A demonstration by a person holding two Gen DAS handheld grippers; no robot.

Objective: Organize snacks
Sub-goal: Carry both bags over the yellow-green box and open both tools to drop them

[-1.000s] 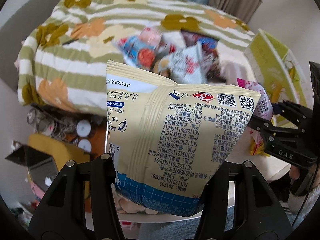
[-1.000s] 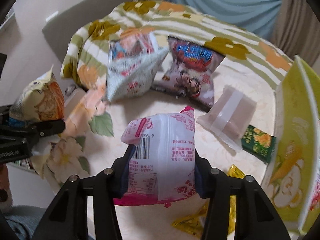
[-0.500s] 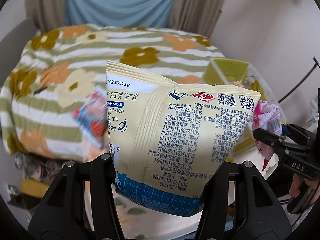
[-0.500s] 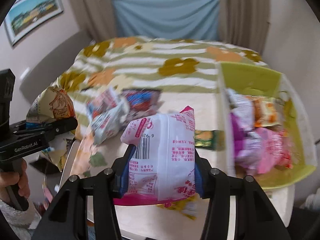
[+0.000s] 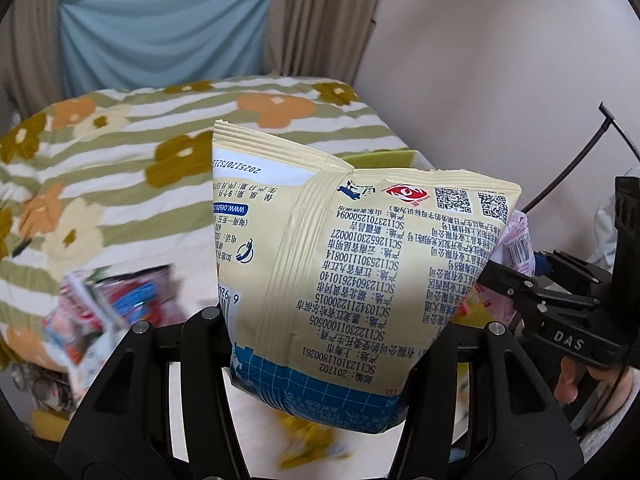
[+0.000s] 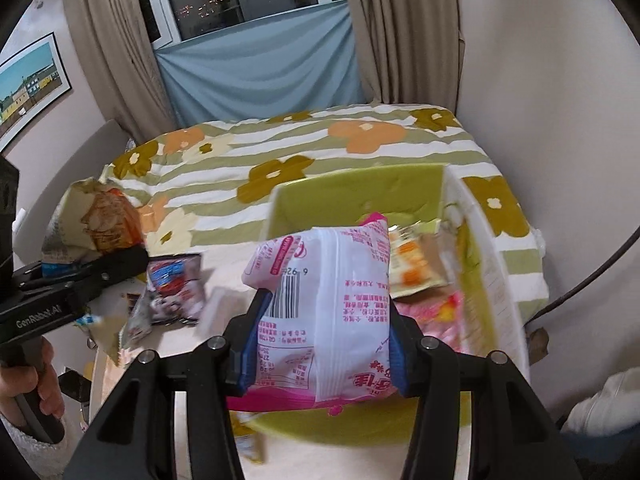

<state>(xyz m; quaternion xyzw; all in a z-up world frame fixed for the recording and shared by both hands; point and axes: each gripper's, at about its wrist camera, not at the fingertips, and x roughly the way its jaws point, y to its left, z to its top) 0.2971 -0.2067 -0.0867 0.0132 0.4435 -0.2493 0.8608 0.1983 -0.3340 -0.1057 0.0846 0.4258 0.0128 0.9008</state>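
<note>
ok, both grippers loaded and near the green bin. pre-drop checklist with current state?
1. Right gripper clamped on the pink packet: ok.
2. Left gripper clamped on the cream chip bag: ok.
3. Pink packet over the green bin: ok, it sits in front of the bin's open interior.
4. Room in the bin: ok, packets lie on the bottom with bare wall above them.
5. Cream bag over the bin: cannot tell, the bag hides most of the bin in the left view.
6. Grippers apart: ok, a gap shows in both views.
</note>
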